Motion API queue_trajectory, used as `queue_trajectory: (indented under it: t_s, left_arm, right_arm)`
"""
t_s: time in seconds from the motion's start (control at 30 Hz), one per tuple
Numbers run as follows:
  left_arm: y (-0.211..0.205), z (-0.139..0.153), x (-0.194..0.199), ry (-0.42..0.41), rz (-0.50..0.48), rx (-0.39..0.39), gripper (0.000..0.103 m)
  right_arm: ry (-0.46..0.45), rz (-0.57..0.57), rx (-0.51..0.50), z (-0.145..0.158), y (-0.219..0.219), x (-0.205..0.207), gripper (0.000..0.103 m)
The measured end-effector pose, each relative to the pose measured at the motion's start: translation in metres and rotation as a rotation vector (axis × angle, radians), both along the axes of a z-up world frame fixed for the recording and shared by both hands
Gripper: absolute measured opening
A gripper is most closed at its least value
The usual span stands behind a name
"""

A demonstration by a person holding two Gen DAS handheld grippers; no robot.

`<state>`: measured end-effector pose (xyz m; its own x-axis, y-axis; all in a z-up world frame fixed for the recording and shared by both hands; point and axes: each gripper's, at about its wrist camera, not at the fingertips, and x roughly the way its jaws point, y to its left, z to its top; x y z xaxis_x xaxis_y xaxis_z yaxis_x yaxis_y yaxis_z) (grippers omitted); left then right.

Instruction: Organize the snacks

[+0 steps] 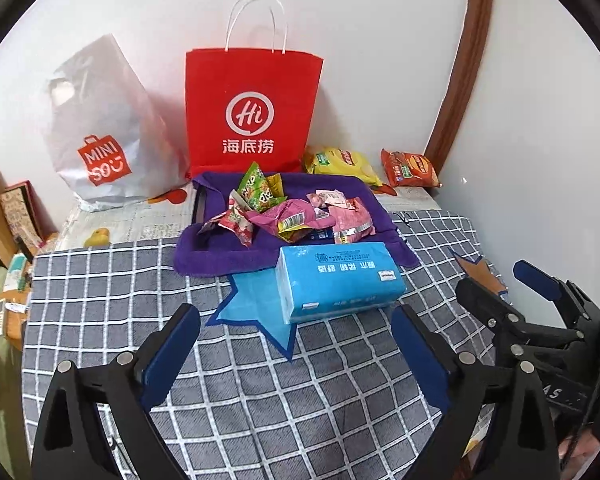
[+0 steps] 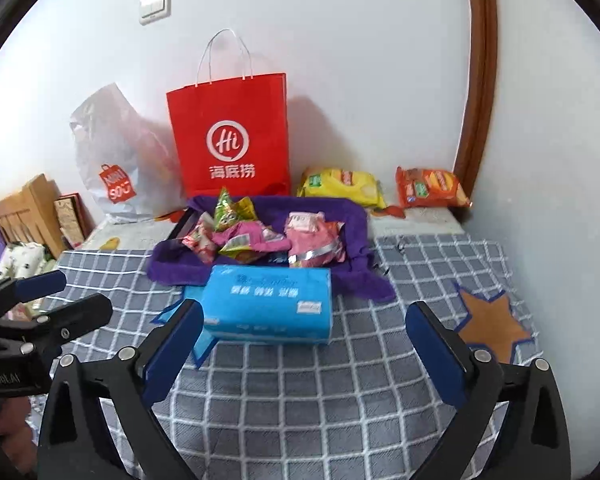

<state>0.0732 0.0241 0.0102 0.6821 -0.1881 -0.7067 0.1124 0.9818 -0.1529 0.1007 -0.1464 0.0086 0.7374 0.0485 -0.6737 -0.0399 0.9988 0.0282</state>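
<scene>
Several small snack packets (image 1: 288, 216) (image 2: 260, 232), green, pink and red, lie heaped on a purple cloth-lined tray (image 1: 204, 252) (image 2: 172, 268). A yellow chip bag (image 1: 340, 164) (image 2: 340, 184) and an orange chip bag (image 1: 410, 168) (image 2: 432, 188) lie by the wall behind it. A blue tissue pack (image 1: 336, 280) (image 2: 268, 304) sits in front on a blue star patch (image 1: 252, 312). My left gripper (image 1: 296, 356) is open and empty, short of the pack. My right gripper (image 2: 304, 344) is open and empty, its left finger beside the pack.
A red paper bag (image 1: 252, 112) (image 2: 228, 132) and a white MINISO bag (image 1: 104, 136) (image 2: 116, 160) stand against the wall. An orange star patch (image 2: 492, 324) lies on the checked cloth (image 1: 140, 288) to the right. Boxes and clutter (image 1: 12, 216) sit at the left edge.
</scene>
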Motion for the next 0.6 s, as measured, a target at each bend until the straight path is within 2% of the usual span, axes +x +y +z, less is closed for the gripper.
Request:
queue_trajectory:
  t_s: [0.23, 0.6]
  left_arm:
    - [-0.007, 0.005, -0.019, -0.016, 0.013, 0.03, 0.097]
    - [-0.012, 0.007, -0.026, -0.014, 0.015, 0.025, 0.097]
  right_arm:
    - [0.006, -0.016, 0.035, 0.008, -0.007, -0.019, 0.101]
    - [0.001, -0.03, -0.001, 0.009, -0.008, -0.03, 0.101]
